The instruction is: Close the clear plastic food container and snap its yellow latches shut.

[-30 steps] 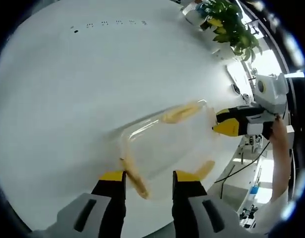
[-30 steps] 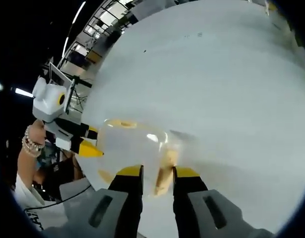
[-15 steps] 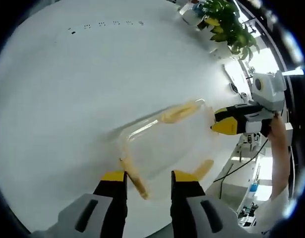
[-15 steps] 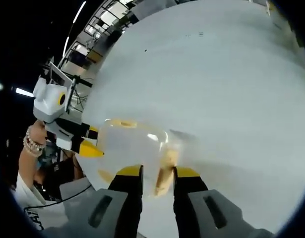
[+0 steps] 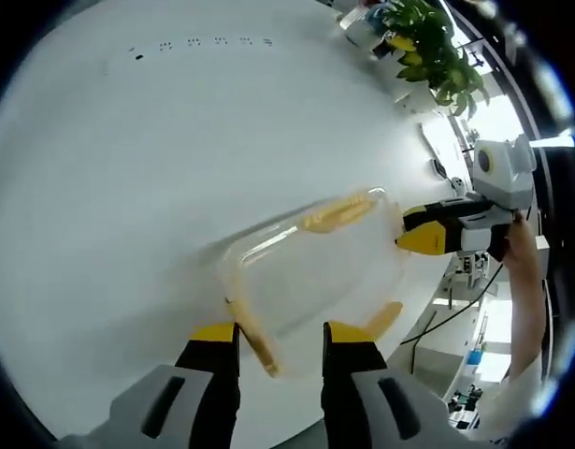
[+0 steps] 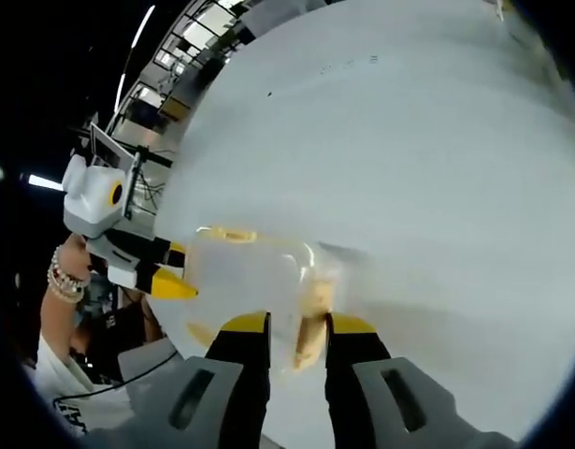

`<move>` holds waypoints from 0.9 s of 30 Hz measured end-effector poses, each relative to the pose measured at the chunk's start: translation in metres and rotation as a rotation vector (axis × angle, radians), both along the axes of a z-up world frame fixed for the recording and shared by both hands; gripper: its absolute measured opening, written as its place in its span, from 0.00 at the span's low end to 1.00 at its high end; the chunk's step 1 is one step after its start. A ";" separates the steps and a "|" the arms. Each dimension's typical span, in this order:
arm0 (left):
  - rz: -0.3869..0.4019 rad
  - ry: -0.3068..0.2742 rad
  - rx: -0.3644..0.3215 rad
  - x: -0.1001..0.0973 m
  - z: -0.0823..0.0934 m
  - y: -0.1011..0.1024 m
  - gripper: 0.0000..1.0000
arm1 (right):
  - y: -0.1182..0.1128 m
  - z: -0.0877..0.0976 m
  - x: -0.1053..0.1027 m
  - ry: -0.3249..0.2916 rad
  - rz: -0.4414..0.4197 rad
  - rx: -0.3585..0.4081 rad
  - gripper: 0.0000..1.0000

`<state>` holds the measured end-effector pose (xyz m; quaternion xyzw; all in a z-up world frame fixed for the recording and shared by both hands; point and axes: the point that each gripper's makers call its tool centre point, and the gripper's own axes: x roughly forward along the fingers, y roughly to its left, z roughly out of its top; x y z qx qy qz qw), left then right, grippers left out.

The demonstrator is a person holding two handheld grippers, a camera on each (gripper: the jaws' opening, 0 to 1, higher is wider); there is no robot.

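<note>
Two tongs (image 5: 280,339) (image 6: 296,325) flanking container (image 5: 310,262)

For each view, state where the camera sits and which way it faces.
Left gripper view: rides the left gripper, facing the container's long side; the right gripper and a hand show.
Right gripper view: rides the right gripper, facing the container's end; the left gripper and a wrist show.
Shared: container, white table.

The clear container (image 6: 254,281) blurs into the white table (image 6: 437,159), its lid edge indistinct.
</note>
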<state>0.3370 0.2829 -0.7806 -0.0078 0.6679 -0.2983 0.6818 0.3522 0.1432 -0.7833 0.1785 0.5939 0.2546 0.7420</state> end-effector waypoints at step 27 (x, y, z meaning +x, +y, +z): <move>-0.053 -0.137 -0.133 0.008 -0.005 0.006 0.31 | 0.012 -0.004 0.003 -0.101 0.064 -0.040 0.22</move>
